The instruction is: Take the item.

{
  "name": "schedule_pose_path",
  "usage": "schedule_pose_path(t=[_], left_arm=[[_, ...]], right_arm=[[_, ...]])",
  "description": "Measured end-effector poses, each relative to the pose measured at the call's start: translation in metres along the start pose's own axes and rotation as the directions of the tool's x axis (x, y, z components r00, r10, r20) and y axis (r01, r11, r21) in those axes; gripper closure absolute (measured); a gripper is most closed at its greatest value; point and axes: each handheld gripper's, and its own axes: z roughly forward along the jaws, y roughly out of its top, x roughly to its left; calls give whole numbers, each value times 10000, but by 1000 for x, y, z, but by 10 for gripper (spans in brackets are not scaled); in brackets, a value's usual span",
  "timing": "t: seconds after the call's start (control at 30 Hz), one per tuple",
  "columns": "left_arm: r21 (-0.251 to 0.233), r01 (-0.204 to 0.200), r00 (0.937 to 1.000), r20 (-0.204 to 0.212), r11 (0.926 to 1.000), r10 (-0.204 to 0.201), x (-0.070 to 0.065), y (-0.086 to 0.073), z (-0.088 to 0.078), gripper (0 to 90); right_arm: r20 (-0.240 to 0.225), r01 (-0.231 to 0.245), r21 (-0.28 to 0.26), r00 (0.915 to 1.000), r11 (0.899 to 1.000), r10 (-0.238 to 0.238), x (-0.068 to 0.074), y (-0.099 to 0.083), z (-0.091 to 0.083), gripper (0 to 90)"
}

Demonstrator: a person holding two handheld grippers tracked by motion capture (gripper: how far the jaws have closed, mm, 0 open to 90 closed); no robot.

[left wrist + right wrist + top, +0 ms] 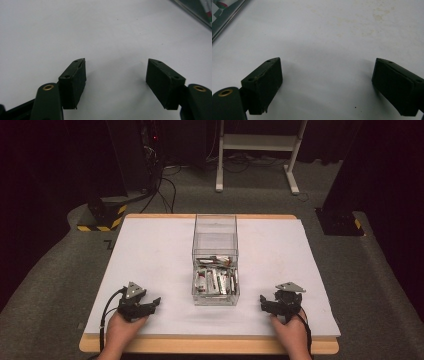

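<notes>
The step in hand is judged to be a first reach toward the clear box [215,262], which stands in the middle of the white table [150,255] with a heap of small packets [215,280] in its near half. The reach would best be made from above, over the box's near wall, since the walls are tall and the packets lie low inside; one packet at the edge of the heap should be singled out, so that its neighbours are not dragged along, and the box may need steadying by the other gripper. The left gripper [115,72] rests on the table to the left of the box's near corner, its jaws spread wide with nothing between them. The right gripper [327,75] rests to the right of the box, well apart from it, jaws likewise spread and empty. In both gripper views a corner of the box can be made out at the upper edge, ahead and to the side.
</notes>
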Motion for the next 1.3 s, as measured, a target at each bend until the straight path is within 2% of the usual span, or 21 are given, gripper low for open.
schedule_pose_path(t=[0.03,0.13,0.17,0.3,0.63,0.77,0.87,1.0,1.3], left_arm=[[-63,-151,9999,10,9999,151,-1,0,-1,331],[-150,-231,9997,83,9996,233,-3,1,-2,331],[-321,-365,9992,160,9988,371,-5,2,-5,348],[-652,-416,9986,312,9970,437,-8,4,-9,360],[-834,-477,9979,393,9954,511,-15,8,-13,354],[-1026,-684,9969,323,9924,720,-17,9,-15,355],[-1115,-606,9969,435,9919,657,-19,10,-17,355],[-1028,-727,9957,492,9920,781,-22,13,-19,358],[-1329,-799,9936,694,9879,897,-31,17,-23,355]], right_arm=[[2,0,1,10000,10000,0,0,0,0,96],[2,2,1,10000,10000,-2,0,0,0,96],[3,-2,1,10000,10000,2,0,0,0,96],[1,1,-4,10000,10000,-1,0,0,0,96],[-134,133,67,9998,9999,-132,-1,-1,-2,96],[-202,217,69,9996,9997,-216,-1,-2,-3,96],[-210,233,45,9995,9997,-232,-1,-2,-3,96],[-200,225,7,9995,9997,-225,-1,-3,-3,96],[-191,233,0,9995,9997,-233,-1,-3,-3,96]])
